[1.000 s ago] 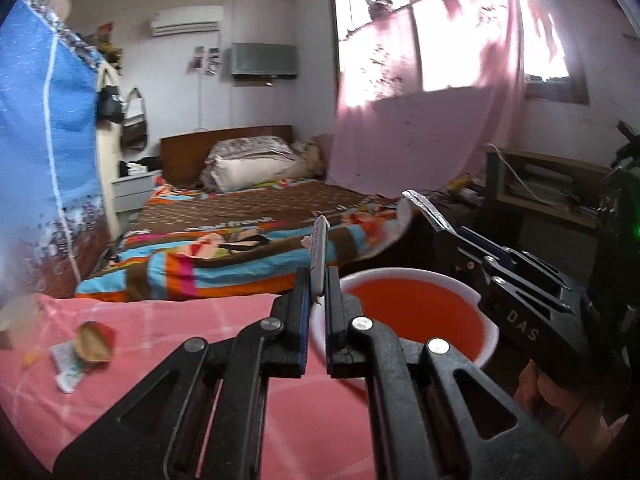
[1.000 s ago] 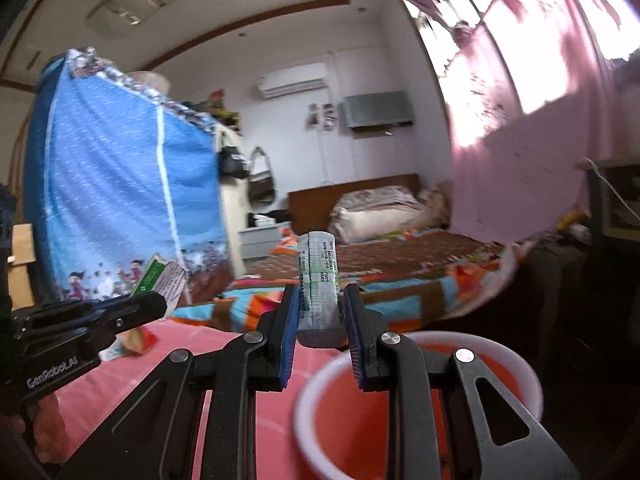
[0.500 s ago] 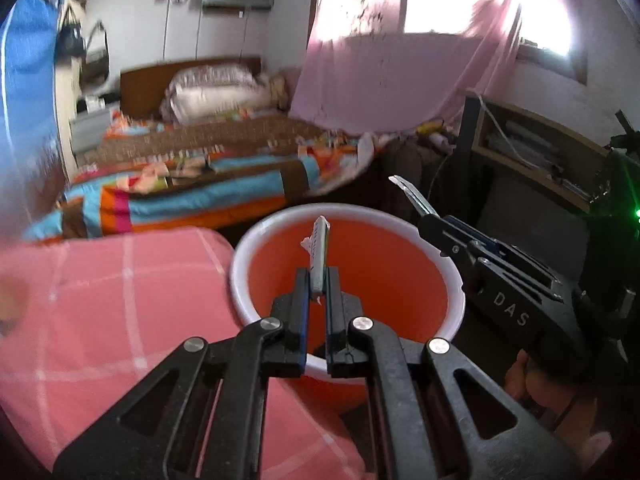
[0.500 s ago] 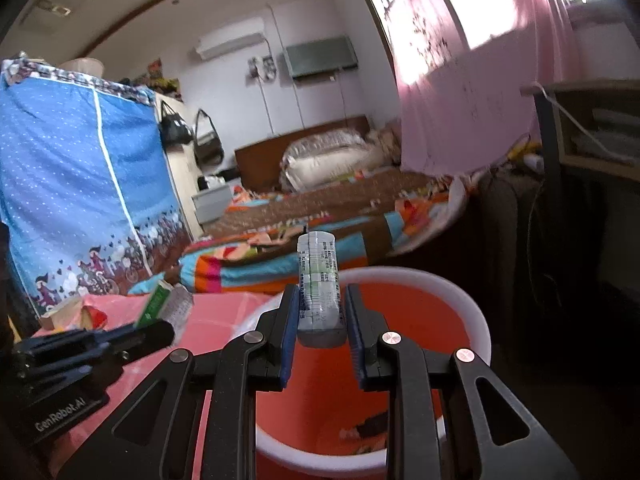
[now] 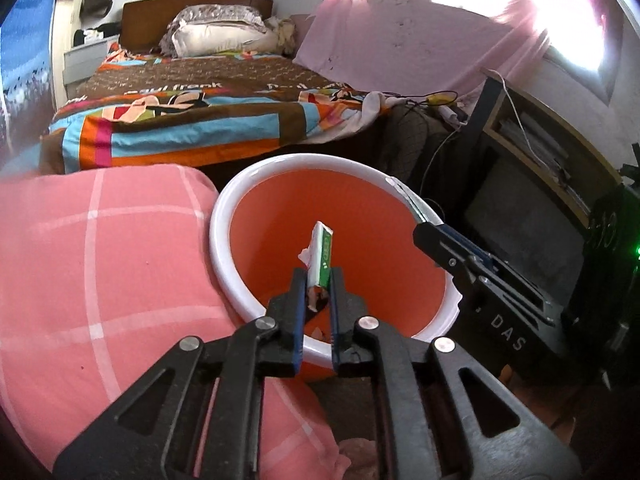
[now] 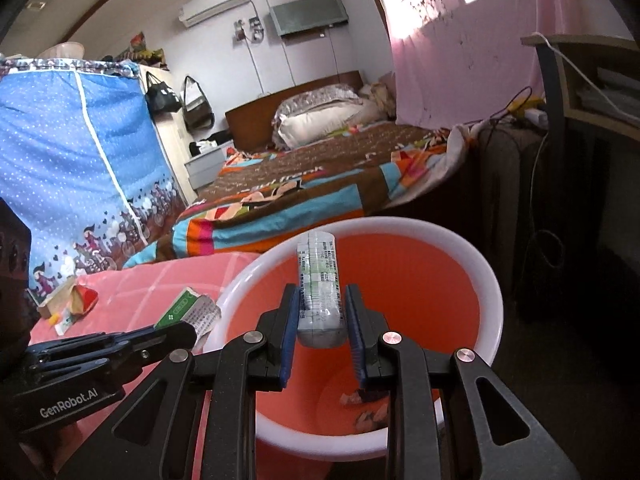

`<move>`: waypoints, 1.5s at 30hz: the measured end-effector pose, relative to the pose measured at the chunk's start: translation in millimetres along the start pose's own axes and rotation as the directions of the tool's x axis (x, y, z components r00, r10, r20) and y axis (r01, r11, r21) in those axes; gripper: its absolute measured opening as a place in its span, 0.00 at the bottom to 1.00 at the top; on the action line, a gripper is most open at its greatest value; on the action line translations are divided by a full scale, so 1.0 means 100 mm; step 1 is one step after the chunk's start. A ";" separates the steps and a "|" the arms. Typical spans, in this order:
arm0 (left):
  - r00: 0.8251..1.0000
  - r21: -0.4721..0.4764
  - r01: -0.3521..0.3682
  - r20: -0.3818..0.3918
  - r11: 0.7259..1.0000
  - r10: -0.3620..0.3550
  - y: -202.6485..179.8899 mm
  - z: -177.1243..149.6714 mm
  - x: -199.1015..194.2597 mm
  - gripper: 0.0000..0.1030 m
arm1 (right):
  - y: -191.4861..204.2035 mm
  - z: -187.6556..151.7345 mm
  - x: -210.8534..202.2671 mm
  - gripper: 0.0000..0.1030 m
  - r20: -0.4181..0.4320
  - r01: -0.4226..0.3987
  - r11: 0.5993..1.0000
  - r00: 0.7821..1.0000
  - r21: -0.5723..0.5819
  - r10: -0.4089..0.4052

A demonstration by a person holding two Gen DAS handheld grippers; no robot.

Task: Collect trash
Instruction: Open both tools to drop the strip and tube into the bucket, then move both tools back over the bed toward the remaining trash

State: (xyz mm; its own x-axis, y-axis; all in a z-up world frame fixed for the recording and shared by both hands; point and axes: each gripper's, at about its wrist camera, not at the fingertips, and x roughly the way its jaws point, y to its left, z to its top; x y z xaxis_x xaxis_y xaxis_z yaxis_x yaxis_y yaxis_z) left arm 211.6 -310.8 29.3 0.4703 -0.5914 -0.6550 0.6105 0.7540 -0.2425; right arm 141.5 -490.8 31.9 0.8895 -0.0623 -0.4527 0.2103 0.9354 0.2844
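My left gripper (image 5: 318, 285) hangs over the orange bucket with a white rim (image 5: 224, 208). Its jaws are opening, and a flat green and white carton (image 5: 322, 254) leans loose between them with crumpled paper. In the right wrist view the same carton (image 6: 182, 306) sticks up from the left gripper (image 6: 188, 330) at the bucket's rim (image 6: 492, 280). My right gripper (image 6: 320, 308) is shut on a small white bottle with a green label (image 6: 319, 280), held above the bucket's mouth. Scraps (image 6: 368, 408) lie on the bucket's bottom.
A pink checked cloth (image 5: 100, 260) covers the surface left of the bucket, with a red wrapper and other litter (image 6: 76, 300) on it. Behind stand a bed with a striped blanket (image 5: 192, 120), a blue wardrobe cover (image 6: 72, 152) and a dark shelf unit (image 5: 540, 184) on the right.
Both grippers tipped downward and came over the bucket's mouth. The left jaws have parted a little, and the carton has tilted to the right between them.
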 end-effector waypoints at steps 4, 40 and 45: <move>1.000 -0.009 -0.003 -0.012 1.000 0.003 0.02 -0.01 0.01 0.23 | -0.01 -0.01 0.03 0.25 -0.025 0.007 1.000 1.000 0.005 -0.006; 0.815 -0.214 -0.386 0.377 0.897 0.440 0.83 -0.19 -1.05 1.00 | 0.72 0.18 -0.16 1.00 0.203 -0.017 0.996 0.979 -0.087 0.035; 0.766 -0.251 -0.412 0.426 0.876 0.482 0.98 -0.26 -1.31 1.00 | 1.00 0.19 -0.23 1.00 0.287 -0.044 0.990 0.955 -0.133 0.081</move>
State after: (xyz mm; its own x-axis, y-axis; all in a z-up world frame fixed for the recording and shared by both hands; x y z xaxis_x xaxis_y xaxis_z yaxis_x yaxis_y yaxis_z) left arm 193.6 -151.9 72.3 0.9258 -0.2107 -0.3139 0.1809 0.9759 -0.1218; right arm 149.4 -402.8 87.3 0.9825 -0.0837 -0.1667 0.1152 0.9752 0.1890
